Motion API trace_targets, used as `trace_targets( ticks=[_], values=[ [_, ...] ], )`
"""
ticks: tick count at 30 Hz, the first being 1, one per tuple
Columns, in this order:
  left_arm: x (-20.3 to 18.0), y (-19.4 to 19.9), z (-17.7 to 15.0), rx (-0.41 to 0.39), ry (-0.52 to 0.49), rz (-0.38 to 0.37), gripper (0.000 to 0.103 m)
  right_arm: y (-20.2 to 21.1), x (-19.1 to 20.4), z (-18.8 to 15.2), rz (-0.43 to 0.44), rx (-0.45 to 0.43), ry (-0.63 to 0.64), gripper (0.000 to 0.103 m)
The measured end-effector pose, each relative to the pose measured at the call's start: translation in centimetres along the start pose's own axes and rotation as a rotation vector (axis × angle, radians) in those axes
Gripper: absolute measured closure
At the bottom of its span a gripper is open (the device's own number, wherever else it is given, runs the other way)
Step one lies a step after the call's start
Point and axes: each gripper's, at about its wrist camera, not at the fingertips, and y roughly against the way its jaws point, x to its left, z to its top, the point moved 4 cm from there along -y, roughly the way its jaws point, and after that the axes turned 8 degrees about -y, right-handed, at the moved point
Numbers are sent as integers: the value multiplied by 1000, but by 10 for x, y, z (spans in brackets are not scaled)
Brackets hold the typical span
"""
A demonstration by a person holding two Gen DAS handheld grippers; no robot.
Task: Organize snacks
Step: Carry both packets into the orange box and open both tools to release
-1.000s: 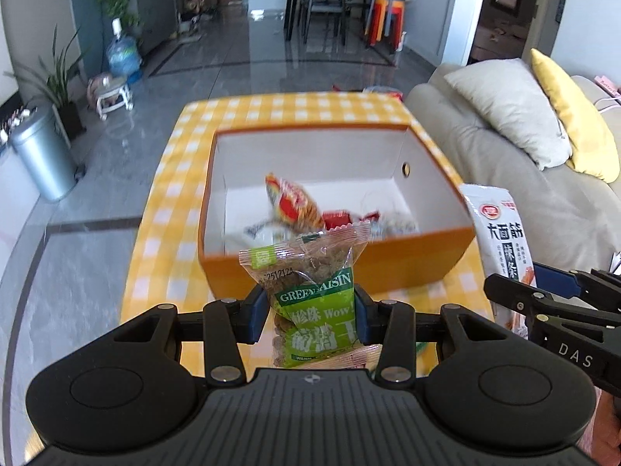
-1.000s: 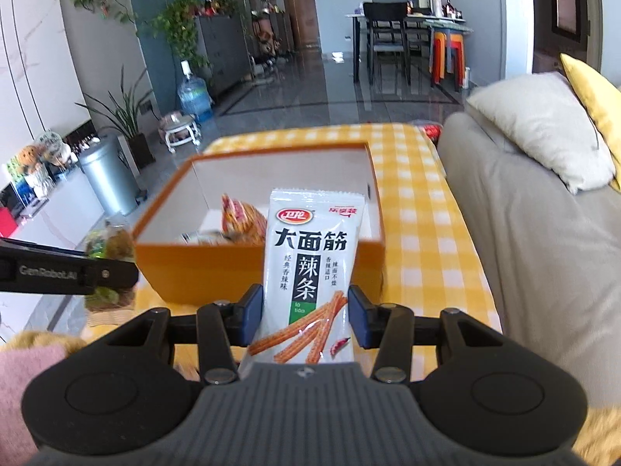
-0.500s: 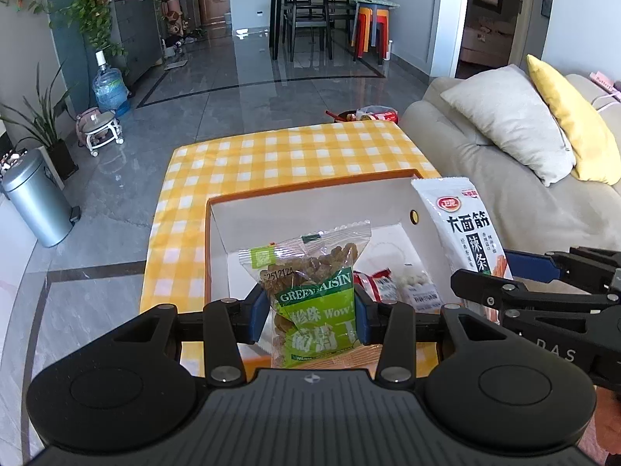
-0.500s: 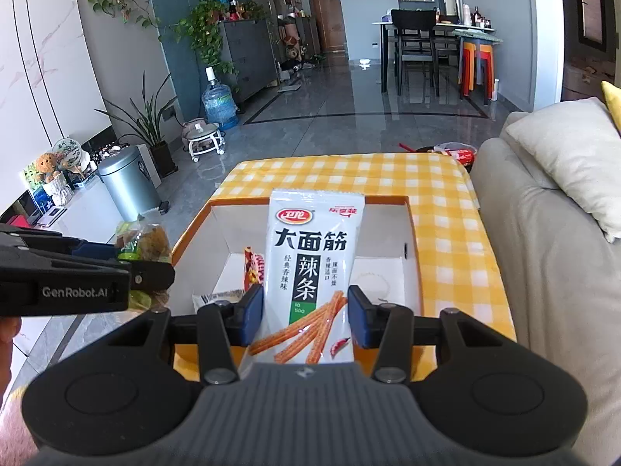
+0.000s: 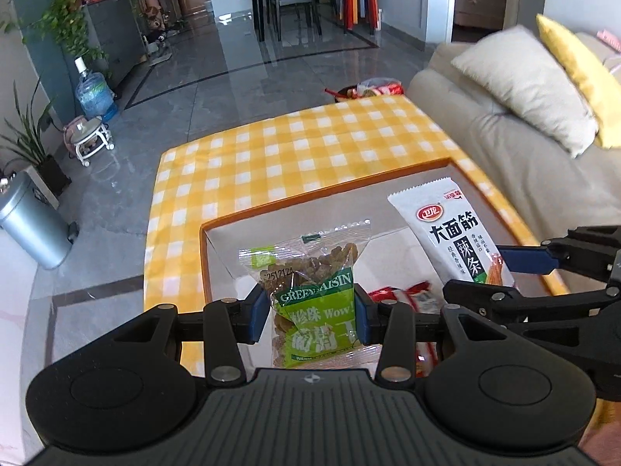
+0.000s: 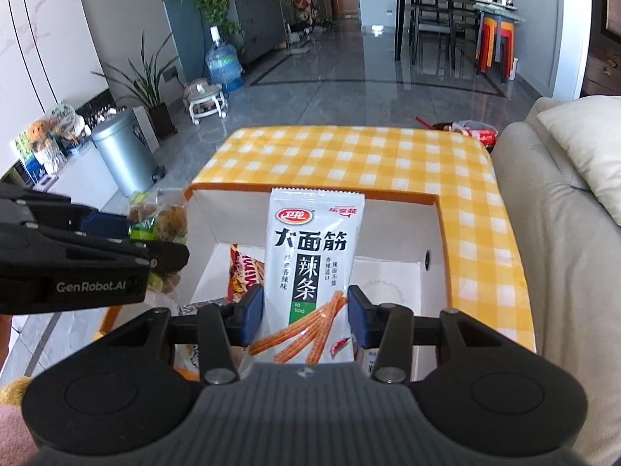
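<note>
Over the box: both grippers, each with a packet, above the orange box [image 6: 442, 209] on the checked table [image 6: 349, 155].
Left gripper [image 5: 312, 316]: pads pinching the green raisin packet [image 5: 310, 291], upright, near the box's left wall.
Right gripper [image 6: 304, 314]: pads pinching the white spicy-strip packet [image 6: 310, 260], upright, over the box's middle.
In the box: a red snack packet [image 5: 407, 297] on the white floor.

Both packets now over box [image 5: 330, 194]
</note>
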Motion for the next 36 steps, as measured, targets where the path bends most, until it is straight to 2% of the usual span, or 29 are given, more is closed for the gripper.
trace_targets(
  ticks=[15,24,36],
  values=[
    [1,-69,2,123,-176,35,54,-78,-1,8,-16,190,10,59],
    [2,-97,-3,185,-211,32,54,-104,-1,9,-8,265,-6,59],
    [2,-108,-2,210,-214,25,55,-126,-2,-1,-22,334,-20,58]
  ],
)
